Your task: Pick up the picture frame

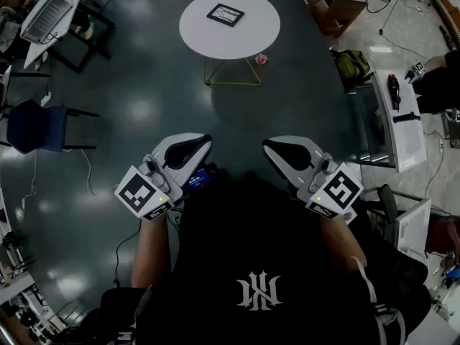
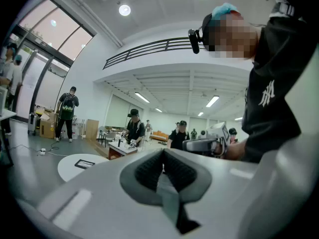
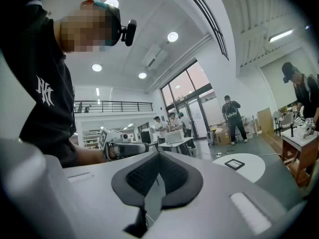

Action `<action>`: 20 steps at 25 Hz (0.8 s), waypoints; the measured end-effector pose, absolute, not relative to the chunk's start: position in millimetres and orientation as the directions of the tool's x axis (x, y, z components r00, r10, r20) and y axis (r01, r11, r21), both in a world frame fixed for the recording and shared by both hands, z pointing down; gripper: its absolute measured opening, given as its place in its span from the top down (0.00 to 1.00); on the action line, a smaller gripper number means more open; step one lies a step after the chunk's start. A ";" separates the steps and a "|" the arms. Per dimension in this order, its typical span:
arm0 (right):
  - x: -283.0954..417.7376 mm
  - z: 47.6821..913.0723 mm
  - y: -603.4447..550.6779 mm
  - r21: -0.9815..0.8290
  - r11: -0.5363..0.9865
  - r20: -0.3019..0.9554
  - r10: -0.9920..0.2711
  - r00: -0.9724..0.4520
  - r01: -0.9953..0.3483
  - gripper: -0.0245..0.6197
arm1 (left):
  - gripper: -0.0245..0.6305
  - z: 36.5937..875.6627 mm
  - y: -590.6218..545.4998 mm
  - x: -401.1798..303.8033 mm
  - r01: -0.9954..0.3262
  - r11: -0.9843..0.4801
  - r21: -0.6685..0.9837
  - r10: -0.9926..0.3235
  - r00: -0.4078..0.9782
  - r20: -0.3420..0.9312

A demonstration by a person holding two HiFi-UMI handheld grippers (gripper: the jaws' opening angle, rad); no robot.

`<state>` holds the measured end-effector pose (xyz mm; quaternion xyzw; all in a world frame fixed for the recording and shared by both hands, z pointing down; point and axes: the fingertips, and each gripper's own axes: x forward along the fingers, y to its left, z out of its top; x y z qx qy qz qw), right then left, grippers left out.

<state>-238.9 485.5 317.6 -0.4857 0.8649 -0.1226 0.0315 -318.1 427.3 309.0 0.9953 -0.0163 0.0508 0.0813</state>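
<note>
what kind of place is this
Likely a large open lab or workshop hall: a mezzanine railing, tall glass doors, and a desk with gear near a round table.

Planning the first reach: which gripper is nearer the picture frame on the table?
Left, only marginally. The left gripper and right gripper both hang well short of the picture frame, which lies ahead between them, slightly left of midway.

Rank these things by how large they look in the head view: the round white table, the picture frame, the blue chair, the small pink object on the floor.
1. round white table
2. blue chair
3. picture frame
4. pink object
The gaps are clear, so none of them tie.
</note>
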 end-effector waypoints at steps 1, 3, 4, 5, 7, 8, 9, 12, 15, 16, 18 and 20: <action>-237.0 316.1 484.1 -0.242 0.499 0.057 -0.849 -0.525 -0.832 0.96 | 0.96 309.3 429.3 -315.9 -0.039 -0.986 0.160 -0.023 0.994 0.103; -233.7 314.0 482.8 -0.240 0.502 0.042 -0.850 -0.526 -0.831 0.96 | 0.96 310.7 433.7 -311.0 -0.039 -0.987 0.157 -0.023 0.994 0.104; -232.4 313.3 483.6 -0.238 0.507 0.032 -0.848 -0.528 -0.828 0.96 | 0.96 311.9 436.3 -308.4 -0.040 -0.987 0.153 -0.023 0.994 0.106; -231.5 312.4 485.5 -0.239 0.515 0.016 -0.845 -0.534 -0.823 0.96 | 0.96 313.2 439.0 -305.6 -0.040 -0.988 0.149 -0.023 0.994 0.109; -229.8 310.9 491.2 -0.255 0.540 -0.029 -0.834 -0.552 -0.802 0.96 | 0.96 316.1 444.1 -301.0 -0.039 -0.989 0.144 -0.023 0.994 0.111; -229.0 311.5 494.9 -0.271 0.551 -0.048 -0.827 -0.561 -0.789 0.96 | 0.96 318.1 446.8 -299.6 -0.041 -0.989 0.145 -0.025 0.993 0.113; -228.3 313.7 498.8 -0.286 0.558 -0.056 -0.821 -0.568 -0.779 0.96 | 0.96 320.7 449.9 -298.9 -0.045 -0.988 0.150 -0.028 0.993 0.118; -225.3 323.4 507.0 -0.277 0.551 -0.020 -0.822 -0.569 -0.787 0.96 | 0.96 325.2 457.6 -297.8 -0.059 -0.985 0.160 -0.038 0.991 0.131; -223.7 324.5 509.4 -0.257 0.555 -0.011 -0.820 -0.572 -0.791 0.96 | 0.96 322.8 460.4 -298.4 -0.067 -0.985 0.157 -0.046 0.990 0.130; -223.2 323.4 509.2 -0.257 0.558 -0.016 -0.819 -0.574 -0.789 0.96 | 0.96 322.0 460.9 -298.9 -0.069 -0.985 0.157 -0.049 0.990 0.131; -222.1 319.7 508.2 -0.261 0.557 -0.030 -0.821 -0.570 -0.788 0.96 | 0.96 321.6 462.1 -300.0 -0.073 -0.985 0.158 -0.051 0.989 0.137; -219.6 317.7 509.6 -0.264 0.550 -0.038 -0.827 -0.562 -0.792 0.96 | 0.96 322.5 465.2 -299.8 -0.075 -0.983 0.165 -0.052 0.988 0.143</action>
